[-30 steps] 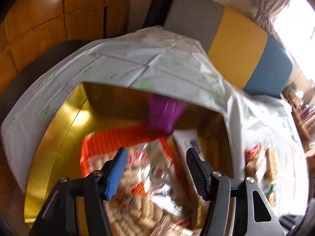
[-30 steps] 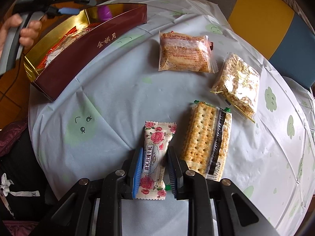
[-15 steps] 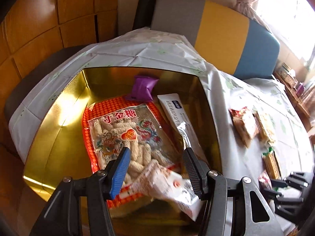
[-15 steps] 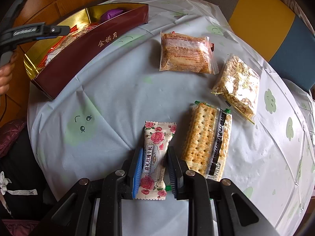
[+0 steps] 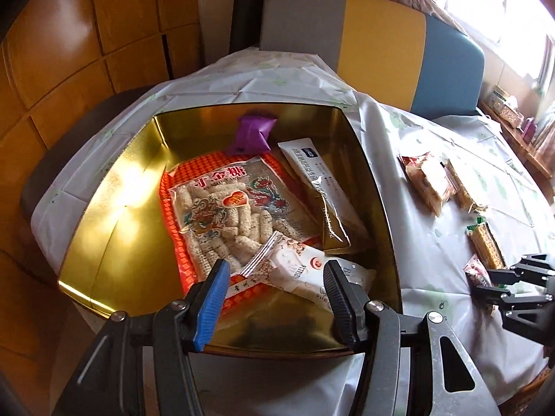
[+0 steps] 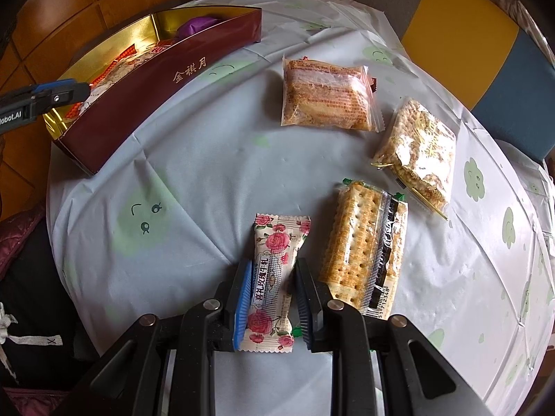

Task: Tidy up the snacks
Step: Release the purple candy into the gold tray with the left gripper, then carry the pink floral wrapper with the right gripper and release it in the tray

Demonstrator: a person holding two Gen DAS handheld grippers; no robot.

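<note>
Right gripper (image 6: 271, 300) fingers clamp the rose-print candy packet (image 6: 274, 277) from both sides – packet lies flat on the worktop (image 6: 194, 159), near edge. Just right of it, the cracker sleeve (image 6: 364, 249); farther out a puffed-grain bar pack (image 6: 416, 152) and a crumbly pastry pack (image 6: 326, 95), each apart from the others. Left gripper (image 5: 275, 298) fingers spread wide, holding nothing, hovering over the near end of the gold-lined gift box (image 5: 114, 208). Below them in the box – a white snack pouch (image 5: 305, 270) lying on the big bag of sesame candy sticks (image 5: 229, 215). Long white sachet (image 5: 319, 187) along the box's right wall, purple candy (image 5: 255, 133) at the far end. Box sits at the worktop's left edge, maroon outside.
</note>
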